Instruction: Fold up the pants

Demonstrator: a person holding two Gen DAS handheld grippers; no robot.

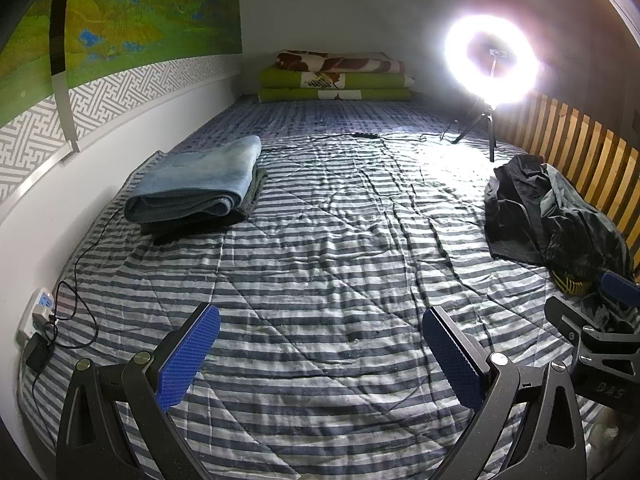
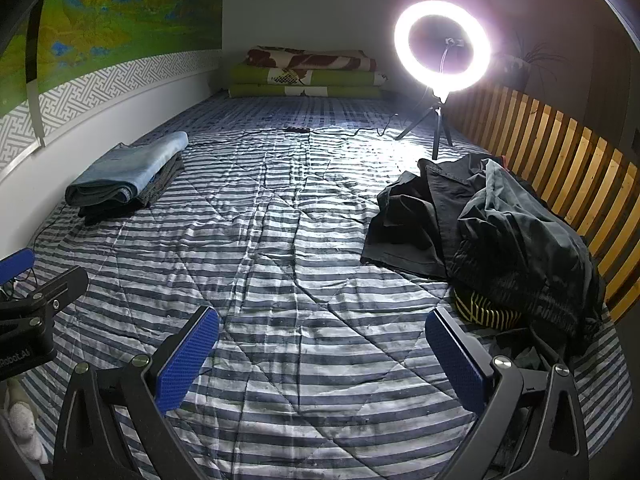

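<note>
Both the left gripper (image 1: pixel 320 344) and right gripper (image 2: pixel 322 346) hung spread and empty above the bare striped quilt (image 2: pixel 280 240), likely kept free as folding space. Folded pants (image 1: pixel 196 184) sat stacked far left, while the unfolded dark heap (image 2: pixel 492 240) waited right, near the right gripper.

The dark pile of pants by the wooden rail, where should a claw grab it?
Probably the flat black edge of the dark pile of pants, coming from the open bed side with the right claw. That edge lies spread towards it; the rest is bunched.
</note>
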